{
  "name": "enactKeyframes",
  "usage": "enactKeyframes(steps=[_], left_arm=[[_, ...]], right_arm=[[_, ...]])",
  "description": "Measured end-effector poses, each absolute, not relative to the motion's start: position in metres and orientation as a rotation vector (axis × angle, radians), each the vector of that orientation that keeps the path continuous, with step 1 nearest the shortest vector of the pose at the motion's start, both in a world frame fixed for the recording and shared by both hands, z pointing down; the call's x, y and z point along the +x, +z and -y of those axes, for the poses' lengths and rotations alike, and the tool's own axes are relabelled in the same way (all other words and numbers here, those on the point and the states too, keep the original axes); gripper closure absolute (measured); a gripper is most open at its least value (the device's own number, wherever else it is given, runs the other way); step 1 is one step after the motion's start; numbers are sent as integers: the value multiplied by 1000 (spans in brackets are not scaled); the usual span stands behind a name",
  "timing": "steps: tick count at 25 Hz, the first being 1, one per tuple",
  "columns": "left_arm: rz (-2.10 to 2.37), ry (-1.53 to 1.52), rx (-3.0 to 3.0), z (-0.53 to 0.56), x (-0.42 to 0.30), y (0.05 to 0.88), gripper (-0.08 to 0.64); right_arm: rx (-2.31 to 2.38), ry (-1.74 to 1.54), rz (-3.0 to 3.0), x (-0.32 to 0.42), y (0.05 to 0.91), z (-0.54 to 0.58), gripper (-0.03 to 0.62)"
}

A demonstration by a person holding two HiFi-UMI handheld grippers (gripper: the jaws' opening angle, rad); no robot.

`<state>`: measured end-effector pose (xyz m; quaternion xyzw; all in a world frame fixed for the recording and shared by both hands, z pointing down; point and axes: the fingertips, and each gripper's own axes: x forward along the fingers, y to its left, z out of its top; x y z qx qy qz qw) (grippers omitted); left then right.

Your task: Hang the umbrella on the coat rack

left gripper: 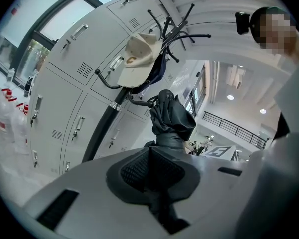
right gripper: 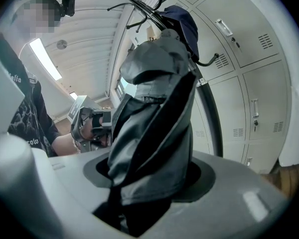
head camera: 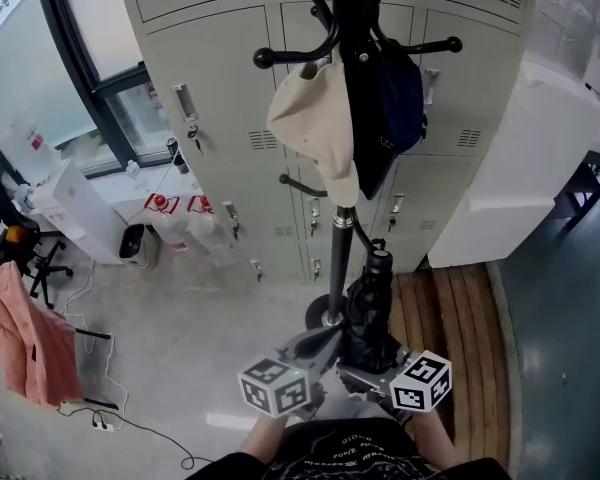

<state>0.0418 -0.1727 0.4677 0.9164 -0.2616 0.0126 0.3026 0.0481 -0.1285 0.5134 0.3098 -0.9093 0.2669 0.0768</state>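
Holding the folded black umbrella (head camera: pixel 372 308) upright beside the coat rack (head camera: pixel 339 253) pole: right gripper (right gripper: pixel 149 178) jaws clamp its bundle, left gripper (left gripper: pixel 152 171) jaws pinch a thin part.

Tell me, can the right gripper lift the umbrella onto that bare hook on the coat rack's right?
Probably yes. The right gripper holds the umbrella low beside the coat rack, and the hook juts out bare with open air below; only the dark blue cloth hanging beside it crowds it.
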Motion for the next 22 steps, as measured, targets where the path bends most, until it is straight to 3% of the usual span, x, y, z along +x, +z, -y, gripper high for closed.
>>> enactKeyframes(steps=[22], left_arm=[[718,56,2384,153,31,481,538]], right_arm=[[861,858,2733,38,527,103,314]])
